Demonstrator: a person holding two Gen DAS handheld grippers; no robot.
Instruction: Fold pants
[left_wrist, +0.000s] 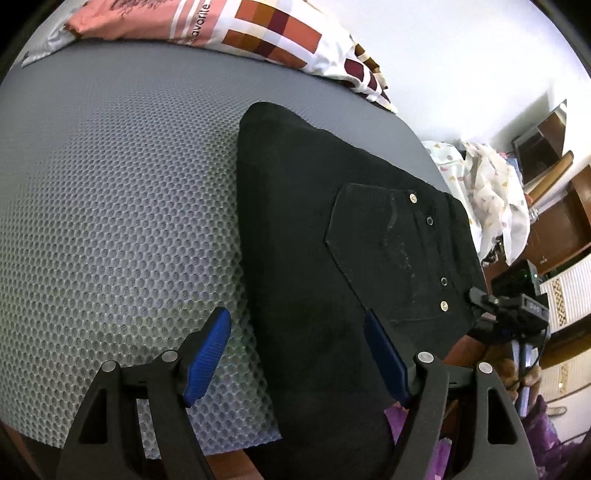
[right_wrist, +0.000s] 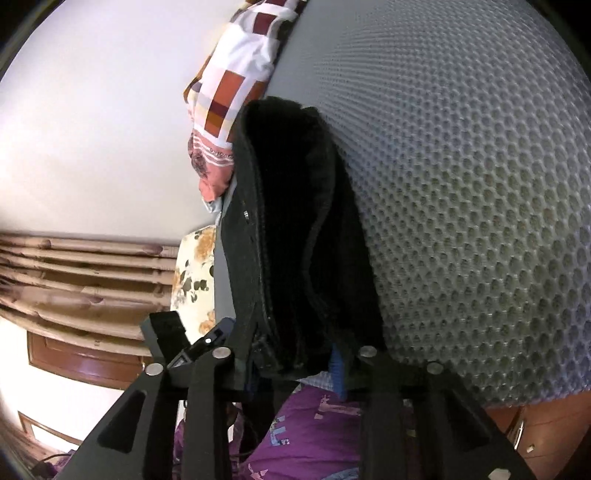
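Observation:
Black pants (left_wrist: 325, 236) lie folded on a grey honeycomb mat (left_wrist: 110, 206), back pocket and rivets up, with one end hanging over the near edge. My left gripper (left_wrist: 295, 354) is open, its blue pads astride the pants' left edge, holding nothing. My right gripper (right_wrist: 295, 365) is shut on the waistband end of the pants (right_wrist: 291, 236), the thick fold bunched between its blue pads. The right gripper also shows in the left wrist view (left_wrist: 506, 310) at the waistband edge.
A patterned pillow (left_wrist: 266, 33) lies at the mat's far end. Light clothes (left_wrist: 487, 192) and wooden furniture (left_wrist: 554, 221) stand to the right. Purple printed cloth (right_wrist: 314, 424) lies below the mat edge. A wooden blind (right_wrist: 74, 280) is on the left.

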